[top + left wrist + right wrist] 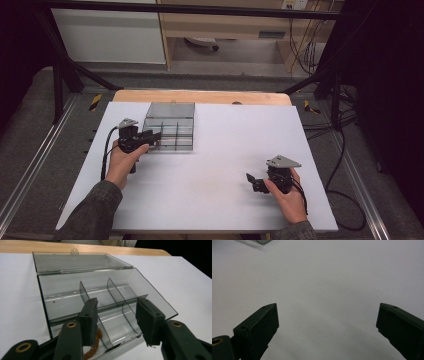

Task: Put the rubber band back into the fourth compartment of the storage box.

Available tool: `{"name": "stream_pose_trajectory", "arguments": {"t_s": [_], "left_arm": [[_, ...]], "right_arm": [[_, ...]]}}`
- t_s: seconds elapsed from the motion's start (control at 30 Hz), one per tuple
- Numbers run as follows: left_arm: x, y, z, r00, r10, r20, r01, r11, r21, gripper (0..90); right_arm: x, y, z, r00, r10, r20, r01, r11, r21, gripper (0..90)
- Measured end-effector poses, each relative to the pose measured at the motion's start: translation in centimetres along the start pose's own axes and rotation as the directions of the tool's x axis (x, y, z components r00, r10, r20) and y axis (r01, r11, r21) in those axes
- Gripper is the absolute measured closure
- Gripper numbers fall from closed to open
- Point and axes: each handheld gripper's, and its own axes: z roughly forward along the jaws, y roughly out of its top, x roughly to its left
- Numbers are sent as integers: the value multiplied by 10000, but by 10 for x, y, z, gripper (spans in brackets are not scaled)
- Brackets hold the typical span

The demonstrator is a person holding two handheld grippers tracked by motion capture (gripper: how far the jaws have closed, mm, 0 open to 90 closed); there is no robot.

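A clear smoky plastic box (176,131) with dividers stands on the white board, its lid (75,262) folded back flat behind it. My left gripper (155,136) hovers over the box's near left corner. In the left gripper view, this gripper (117,307) is open, with no thing between its pads. Below its left jaw, a brown twisted piece (96,345) lies in the box's (62,297) near compartment. My right gripper (250,179) rests low at the board's front right. It (327,315) is wide open over bare white surface.
The white board (225,150) covers a wooden table (200,96), whose edge shows at the back. Black frame bars and cables run along both sides. A corner of the box (263,241) peeks in at the top left of the right gripper view.
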Motion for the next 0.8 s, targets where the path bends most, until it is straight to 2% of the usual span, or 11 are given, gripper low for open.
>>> {"name": "stream_pose_trajectory", "arguments": {"t_s": [0.07,0.27,0.3,0.33,0.37,0.4,0.5,0.53,0.63,0.8], "left_arm": [[-2,1,0,9999,101,35,-101,9999,-65,497],[-7,2,0,9995,309,93,-305,9990,-332,373],[-8,2,0,9993,366,53,-364,9986,-375,325],[-9,2,0,9991,418,24,-416,9981,-445,325],[-10,2,0,9988,496,4,-495,9976,-477,274],[-11,2,0,9983,582,-92,-586,9970,-509,274],[-15,2,0,9961,797,-382,-814,9956,-456,186],[-16,2,0,9956,834,-417,-852,9954,-433,114],[-19,3,0,9964,736,-430,-760,9955,-569,61],[-25,4,-2,9943,820,-677,-864,9941,-649,60]], "right_arm": [[0,0,0,10000,-54,-2,54,10000,-21,48],[-1,0,0,10000,36,-3,-36,10000,-31,48],[-1,0,0,10000,24,-11,-24,10000,-57,48],[-1,0,0,10000,24,-11,-24,10000,-57,48],[0,1,1,10000,-35,-22,35,10000,-41,48],[0,1,1,10000,-35,-22,35,10000,-41,48],[1,1,1,9999,-106,-38,106,9999,-32,48],[2,1,1,10000,-81,-51,81,10000,-6,48],[2,1,0,9999,-130,-36,130,9999,-39,47],[1,1,0,9999,-138,-34,137,9999,-54,47]]}}
